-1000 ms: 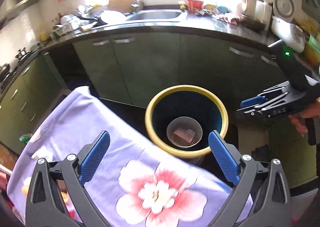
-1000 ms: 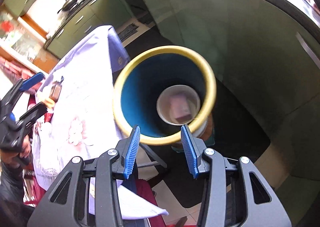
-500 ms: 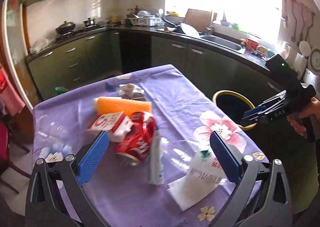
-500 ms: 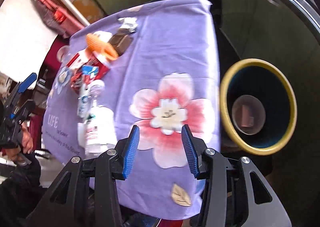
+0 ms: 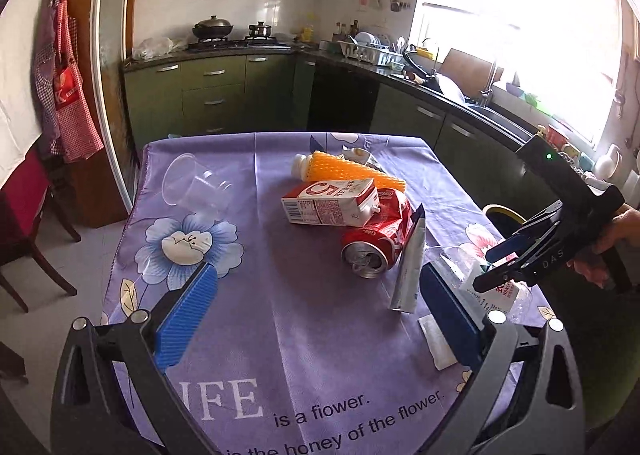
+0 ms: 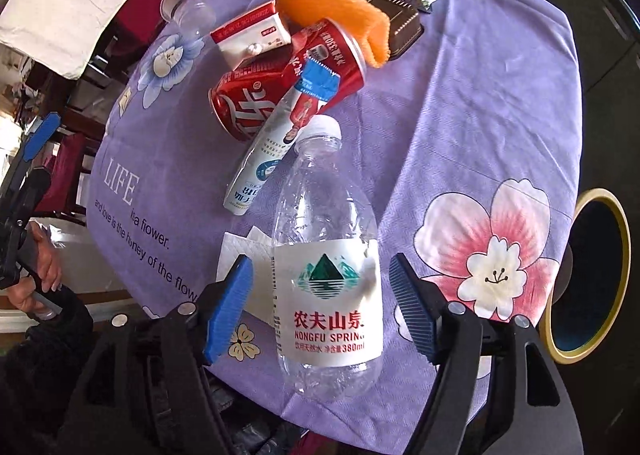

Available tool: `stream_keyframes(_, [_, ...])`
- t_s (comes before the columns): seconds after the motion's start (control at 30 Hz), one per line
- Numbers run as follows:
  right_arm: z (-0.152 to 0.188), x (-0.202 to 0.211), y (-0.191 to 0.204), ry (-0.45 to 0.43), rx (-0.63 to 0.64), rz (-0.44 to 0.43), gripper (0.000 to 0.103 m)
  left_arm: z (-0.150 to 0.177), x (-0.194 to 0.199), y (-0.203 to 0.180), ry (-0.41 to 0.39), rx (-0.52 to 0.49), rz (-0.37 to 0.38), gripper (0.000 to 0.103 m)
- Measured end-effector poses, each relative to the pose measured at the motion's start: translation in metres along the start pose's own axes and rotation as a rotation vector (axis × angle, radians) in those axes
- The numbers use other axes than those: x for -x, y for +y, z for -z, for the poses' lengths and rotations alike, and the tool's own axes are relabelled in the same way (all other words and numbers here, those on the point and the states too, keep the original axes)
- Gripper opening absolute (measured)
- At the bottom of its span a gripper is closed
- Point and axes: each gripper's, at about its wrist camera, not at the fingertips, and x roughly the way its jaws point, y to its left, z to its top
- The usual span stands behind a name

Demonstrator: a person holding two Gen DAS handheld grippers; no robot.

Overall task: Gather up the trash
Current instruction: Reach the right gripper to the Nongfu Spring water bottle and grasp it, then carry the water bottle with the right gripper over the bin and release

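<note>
Trash lies on the purple flowered tablecloth [image 5: 304,295]: a red can [image 5: 376,243], a milk carton [image 5: 332,203], an orange bottle [image 5: 344,171], a white tube [image 5: 408,267], a clear cup [image 5: 196,187] and a napkin [image 5: 436,339]. My left gripper [image 5: 316,315] is open above the near table edge, empty. My right gripper [image 6: 320,307] is open with its jaws on either side of an empty clear water bottle [image 6: 324,255] lying on the cloth, not touching it. The right gripper also shows in the left wrist view [image 5: 508,259].
A yellow-rimmed blue bin [image 6: 588,275] stands off the table's right side; its rim shows in the left wrist view [image 5: 500,211]. A brown tray and crumpled wrapper [image 6: 404,11] lie at the far end. Kitchen counters [image 5: 440,95] run behind. A red chair [image 5: 24,215] stands left.
Both grippers swung from over the bin back to the table. The right gripper opened wider and came down around the water bottle. The left gripper moved back to the near edge.
</note>
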Motion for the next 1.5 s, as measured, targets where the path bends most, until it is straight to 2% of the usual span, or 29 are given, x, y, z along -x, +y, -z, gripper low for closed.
stream_keyframes(0.2, [-0.006, -0.028, 0.01, 0.066, 0.034, 0.077, 0.072, 0.01, -0.006, 0.001, 0.022, 0.017, 0.016, 0.096])
stream_keyframes(0.43, [-0.011, -0.042, 0.01, 0.08, 0.027, 0.072, 0.065, 0.012, -0.011, -0.002, 0.037, 0.013, 0.025, 0.096])
stream_keyframes(0.7, [0.008, -0.02, -0.006, 0.048, 0.003, 0.033, 0.064, 0.011, -0.011, -0.007, 0.04, -0.004, 0.03, 0.096])
stream_keyframes(0.87, [0.026, 0.008, -0.031, -0.008, -0.061, 0.013, 0.064, 0.01, -0.015, -0.013, 0.051, -0.019, 0.038, 0.096])
stream_keyframes(1.0, [0.042, 0.04, -0.079, -0.076, -0.177, 0.042, 0.065, 0.01, -0.018, -0.019, 0.06, -0.031, 0.048, 0.096])
stream_keyframes(1.17, [0.058, 0.061, -0.178, -0.123, -0.387, 0.122, 0.065, 0.01, -0.021, -0.027, 0.066, -0.041, 0.06, 0.096])
stream_keyframes(1.33, [0.064, 0.047, -0.274, -0.088, -0.566, 0.148, 0.065, 0.009, -0.026, -0.034, 0.084, -0.058, 0.058, 0.096])
stream_keyframes(1.5, [0.061, 0.024, -0.336, -0.051, -0.668, 0.161, 0.066, 0.007, -0.029, -0.043, 0.1, -0.077, 0.06, 0.096])
